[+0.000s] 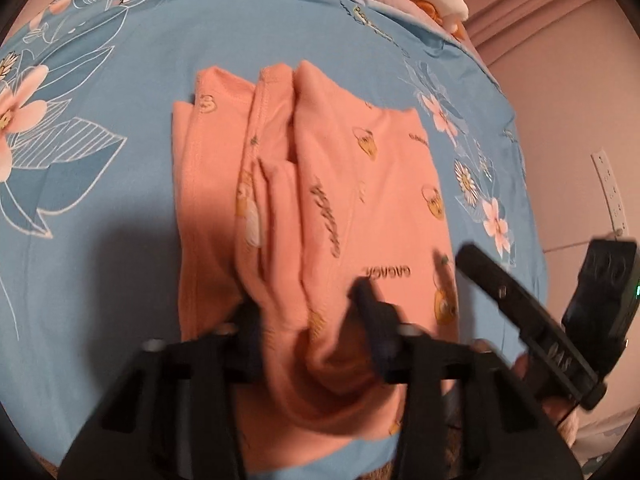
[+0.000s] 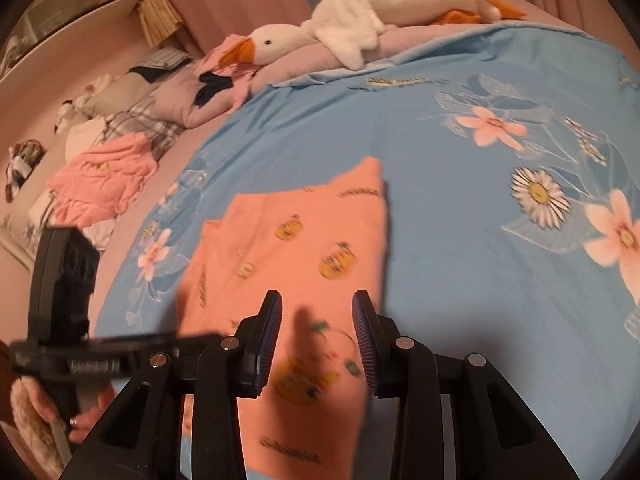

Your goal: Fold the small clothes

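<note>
A small peach-pink garment (image 1: pixel 320 208) with yellow prints lies partly folded on the blue floral bedsheet (image 1: pixel 120 184). My left gripper (image 1: pixel 306 300) is open, its fingers either side of a raised bunch of the fabric at the near edge. In the right wrist view the same garment (image 2: pixel 304 248) lies flat. My right gripper (image 2: pixel 318 312) is open just above its near part, holding nothing. The right gripper's body shows at the right of the left wrist view (image 1: pixel 532 320).
A white plush goose (image 2: pixel 360 28) lies on pillows at the head of the bed. A crumpled pink garment (image 2: pixel 100 176) and other laundry lie at the left. The left gripper's body (image 2: pixel 64 312) and a hand are at the lower left. A wall is at the right (image 1: pixel 580 120).
</note>
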`<state>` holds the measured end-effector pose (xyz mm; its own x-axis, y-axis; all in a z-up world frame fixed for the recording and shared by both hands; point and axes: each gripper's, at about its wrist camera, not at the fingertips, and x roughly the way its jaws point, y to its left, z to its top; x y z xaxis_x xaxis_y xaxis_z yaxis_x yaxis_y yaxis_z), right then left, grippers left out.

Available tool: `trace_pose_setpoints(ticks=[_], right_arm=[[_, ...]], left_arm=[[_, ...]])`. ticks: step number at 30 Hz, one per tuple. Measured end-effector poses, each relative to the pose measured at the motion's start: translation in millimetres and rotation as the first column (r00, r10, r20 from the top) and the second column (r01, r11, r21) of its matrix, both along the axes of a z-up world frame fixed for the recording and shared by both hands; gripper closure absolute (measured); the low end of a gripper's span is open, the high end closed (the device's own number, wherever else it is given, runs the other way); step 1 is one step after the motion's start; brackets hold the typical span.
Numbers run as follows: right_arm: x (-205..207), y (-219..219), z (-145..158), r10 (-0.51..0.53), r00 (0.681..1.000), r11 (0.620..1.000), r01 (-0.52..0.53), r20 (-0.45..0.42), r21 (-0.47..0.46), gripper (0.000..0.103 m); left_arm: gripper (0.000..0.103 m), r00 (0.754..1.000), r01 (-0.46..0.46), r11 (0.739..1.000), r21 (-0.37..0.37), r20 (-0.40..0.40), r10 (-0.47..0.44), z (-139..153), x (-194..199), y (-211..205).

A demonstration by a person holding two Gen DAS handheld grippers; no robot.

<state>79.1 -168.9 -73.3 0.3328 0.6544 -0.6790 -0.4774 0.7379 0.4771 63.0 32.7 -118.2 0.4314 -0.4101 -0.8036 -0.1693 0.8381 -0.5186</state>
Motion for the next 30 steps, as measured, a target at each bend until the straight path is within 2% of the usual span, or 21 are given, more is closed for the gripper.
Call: trace_pose_setpoints(ticks=[2,4,8,9,11,14,17,19,21,23,28,30], right_arm=[[-1,-2,-5,-0.007,1.0,1.0,0.007,-0.012,-0.007,0.066],[-1,-2,-11,-0.015,0.999,1.0,0.014,-0.033,-0.014,0.066],[-4,0,-12,-0.005,0.999,1.0,0.004,-0.044,-0.014,0.066],[-4,2,-11,0.006,0.999,1.0,-0.007,-0.041,-0.004,0.059],[-5,5,-11,0.012,0.999,1.0,-0.013,-0.038,-0.004,0.051],[-8,11,-12,0.03,0.999,0.999,-0.031,-0.04,-0.008,0.051],[-10,17,-14,0.045,0.998,0.999,-0.046,-0.046,-0.022,0.05],[-10,19,-16,0.046,0.998,0.998,-0.048,-0.048,-0.037,0.047],[-11,19,-17,0.049,0.997,0.998,-0.051,-0.054,-0.036,0.036],[-10,19,-17,0.054,0.997,0.998,-0.056,-0.059,-0.028,0.036],[-7,24,-25,0.072,0.992,0.997,-0.073,-0.103,0.001,0.036],[-6,29,-29,0.092,0.988,0.996,-0.09,-0.125,0.022,0.036]], left_arm=[[0.089,1.0,-0.029,0.999,-0.024,0.004,0.029,3,-3,5],[0.09,0.998,-0.036,0.999,-0.016,0.045,0.037,17,-11,5],[0.09,0.991,-0.014,0.998,0.066,0.132,0.006,48,-28,0],[0.09,0.99,-0.011,0.996,0.092,0.144,-0.003,53,-31,0],[0.09,0.989,-0.031,0.993,0.117,0.147,0.013,54,-35,8],[0.088,0.992,-0.056,0.988,0.142,0.119,0.039,43,-34,17],[0.081,0.996,-0.066,0.986,0.151,0.061,0.057,25,-31,23],[0.071,0.995,-0.08,0.985,0.153,0.069,0.07,25,-35,26],[0.047,0.991,-0.113,0.979,0.171,0.088,0.099,28,-40,30],[0.039,0.988,-0.125,0.978,0.168,0.112,0.107,29,-41,35],[0.033,0.997,-0.062,0.994,0.085,0.048,0.058,8,-32,35],[0.028,0.998,-0.052,0.998,0.038,0.035,0.051,-3,-29,35]])
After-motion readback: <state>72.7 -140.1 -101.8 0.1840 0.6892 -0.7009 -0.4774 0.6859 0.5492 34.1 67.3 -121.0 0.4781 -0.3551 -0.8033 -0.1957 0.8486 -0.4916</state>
